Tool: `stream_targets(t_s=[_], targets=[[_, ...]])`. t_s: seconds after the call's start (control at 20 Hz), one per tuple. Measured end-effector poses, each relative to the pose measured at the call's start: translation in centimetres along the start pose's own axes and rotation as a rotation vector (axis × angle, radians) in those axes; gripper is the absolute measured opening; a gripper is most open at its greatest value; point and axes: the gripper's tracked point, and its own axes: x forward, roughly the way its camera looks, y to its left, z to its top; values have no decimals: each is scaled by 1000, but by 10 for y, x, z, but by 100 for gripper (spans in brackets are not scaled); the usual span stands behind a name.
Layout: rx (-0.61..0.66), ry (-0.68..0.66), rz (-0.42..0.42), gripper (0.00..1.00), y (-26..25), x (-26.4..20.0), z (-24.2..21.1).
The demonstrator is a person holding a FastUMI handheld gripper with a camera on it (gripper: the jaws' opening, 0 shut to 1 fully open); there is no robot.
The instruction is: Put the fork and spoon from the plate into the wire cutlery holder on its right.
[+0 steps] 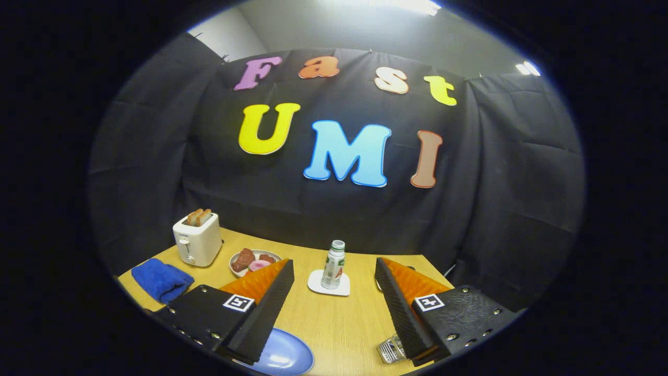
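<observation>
With its fingers spread wide and empty, the gripper (334, 305) hovers above the table (339, 324), the blue plate (284, 357) beneath its left finger, the wire cutlery holder (391, 350) beneath its right; fork, spoon and progress are indeterminable.

The gripper (334, 292) fingers spread wide above a wooden desk (339, 324), holding nothing; a bottle (334, 265) stands beyond them, a blue plate (284, 355) below.

- My camera is riding on my gripper (334, 274), looking forward along its wide-apart, empty fingers.
- It is facing the booth wall across the table (334, 324), sitting close above the tabletop.
</observation>
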Motion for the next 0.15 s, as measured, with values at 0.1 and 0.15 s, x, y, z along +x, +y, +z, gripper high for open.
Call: stream_targets(t_s=[0.1,0.15], targets=[[13,-36,29,96,16,3,3],[21,-40,36,96,23,2,1]])
